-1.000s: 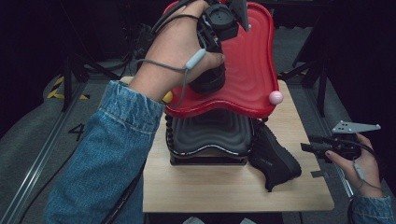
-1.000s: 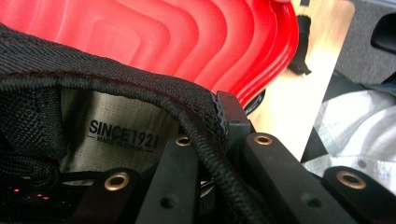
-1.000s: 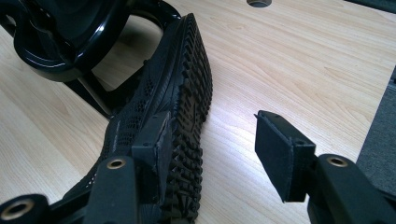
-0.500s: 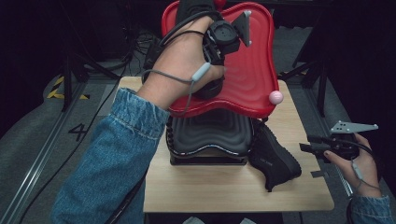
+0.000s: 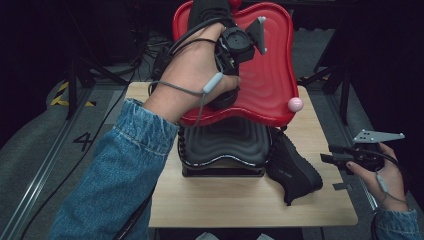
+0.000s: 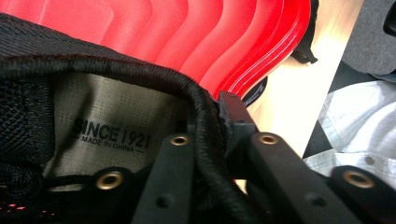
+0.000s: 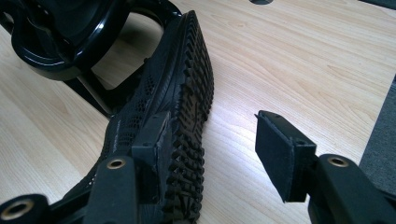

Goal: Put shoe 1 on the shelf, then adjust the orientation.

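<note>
Left gripper (image 6: pixel 219 154) is pinched on a shoe's collar (image 6: pixel 140 79), held over the red tray (image 5: pixel 272 75). Right gripper (image 7: pixel 215 144) is spread beside the second shoe (image 5: pixel 292 167), left lying on the tabletop (image 5: pixel 240 200), judged not yet racked.

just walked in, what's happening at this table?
A person is working with two handheld grippers at a wooden table. The left gripper is shut on the collar of a black shoe, held over the red tray at the top of a two-tier rack; the black tray sits below it. A second black shoe lies on its side on the table beside the rack. The right gripper is open, its jaws straddling that shoe's sole edge, not gripping.
</note>
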Demonstrator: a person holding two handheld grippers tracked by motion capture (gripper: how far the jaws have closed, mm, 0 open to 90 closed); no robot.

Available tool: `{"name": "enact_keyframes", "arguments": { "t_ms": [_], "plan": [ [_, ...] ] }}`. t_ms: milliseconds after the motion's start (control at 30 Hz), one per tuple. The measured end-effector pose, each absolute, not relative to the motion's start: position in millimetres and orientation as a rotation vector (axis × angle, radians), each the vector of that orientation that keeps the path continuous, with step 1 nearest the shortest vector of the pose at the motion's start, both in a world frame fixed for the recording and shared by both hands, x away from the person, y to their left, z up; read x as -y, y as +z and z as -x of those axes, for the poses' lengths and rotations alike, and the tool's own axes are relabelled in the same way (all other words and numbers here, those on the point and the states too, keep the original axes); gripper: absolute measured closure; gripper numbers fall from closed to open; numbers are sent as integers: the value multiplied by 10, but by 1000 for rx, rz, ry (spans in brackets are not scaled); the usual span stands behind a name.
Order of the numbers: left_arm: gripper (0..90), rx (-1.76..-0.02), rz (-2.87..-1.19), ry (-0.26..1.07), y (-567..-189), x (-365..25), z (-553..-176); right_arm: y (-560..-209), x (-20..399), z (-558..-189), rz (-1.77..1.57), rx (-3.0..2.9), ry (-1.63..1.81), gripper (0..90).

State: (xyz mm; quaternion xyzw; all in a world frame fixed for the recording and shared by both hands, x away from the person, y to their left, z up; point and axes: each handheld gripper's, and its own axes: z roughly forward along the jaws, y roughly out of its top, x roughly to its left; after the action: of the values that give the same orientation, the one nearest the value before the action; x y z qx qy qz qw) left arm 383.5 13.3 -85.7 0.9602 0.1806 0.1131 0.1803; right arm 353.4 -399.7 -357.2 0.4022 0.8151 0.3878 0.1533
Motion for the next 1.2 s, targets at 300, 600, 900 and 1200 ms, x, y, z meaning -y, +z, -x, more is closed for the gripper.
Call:
{"name": "enact_keyframes", "arguments": {
  "t_ms": [300, 600, 900, 1200],
  "plan": [
    [560, -551, -2679, 388, -770, -114, -3761, -3582, 4017, -3538, -1159, -2336, 1113, 471],
    [535, -544, -2648, 468, -537, -214, -3600, -3579, 4020, -3539, -1163, -2335, 1113, 468],
    [503, -575, -2613, 510, -436, -317, -3499, -3564, 4001, -3527, -1164, -2337, 1115, 465],
    [488, -590, -2567, 549, -327, -521, -3369, -3578, 4004, -3547, -1172, -2338, 1108, 464]
  ]
}}
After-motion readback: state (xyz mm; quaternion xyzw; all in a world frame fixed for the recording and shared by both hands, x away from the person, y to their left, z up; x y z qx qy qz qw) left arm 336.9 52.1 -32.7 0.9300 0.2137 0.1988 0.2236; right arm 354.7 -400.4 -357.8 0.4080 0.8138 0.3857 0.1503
